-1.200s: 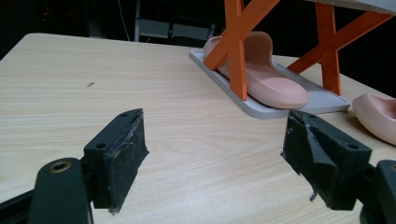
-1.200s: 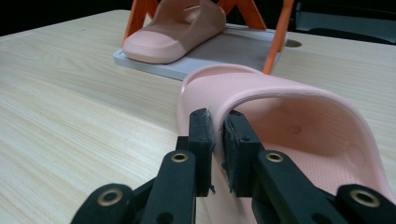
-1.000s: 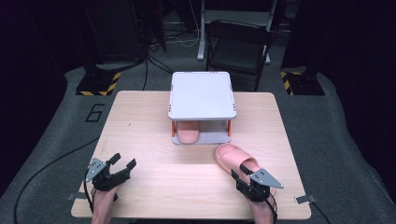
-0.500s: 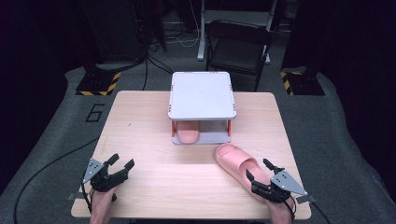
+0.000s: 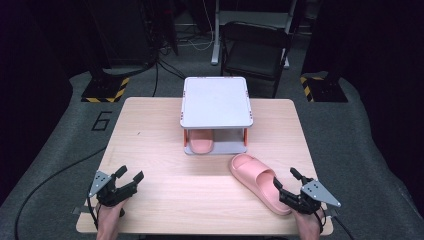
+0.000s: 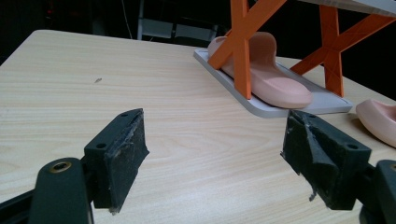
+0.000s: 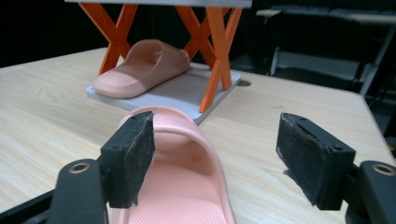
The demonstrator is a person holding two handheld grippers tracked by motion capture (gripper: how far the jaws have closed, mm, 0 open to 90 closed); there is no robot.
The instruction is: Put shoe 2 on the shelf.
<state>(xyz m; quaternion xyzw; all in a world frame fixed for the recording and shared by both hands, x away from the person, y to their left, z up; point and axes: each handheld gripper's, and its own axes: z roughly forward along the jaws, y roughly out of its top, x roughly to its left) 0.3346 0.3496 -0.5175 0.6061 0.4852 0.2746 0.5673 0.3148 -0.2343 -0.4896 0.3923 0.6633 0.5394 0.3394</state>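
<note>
Two pink slippers are in play: one slipper on the rack [image 5: 201, 145] lies on the lower tray of the small orange-legged rack [image 5: 216, 102] at the far middle of the table [image 5: 150, 135], and the loose slipper [image 5: 259, 182] lies flat on the table just near and right of that rack, its toe toward the tray.

The right gripper [image 5: 295, 192] sits at the heel end of the loose slipper with its fingers spread wide; they have just been opening, and in the right gripper view the left finger [image 7: 130, 158] stands over the slipper's strap without pressing on it, so nothing is held. The left gripper [image 5: 125, 181] hovers at the near left of the table, well apart from both slippers, its fingers open and empty.

The job appears to be putting the pair on the rack, and the free tray space is beside the stowed slipper. To do it well, I would take a firm pinch on the strap or side wall, since the soft foam will flex. Keep the slipper low and level to clear the orange cross legs, and slide it in toe first without nudging its mate.
</note>
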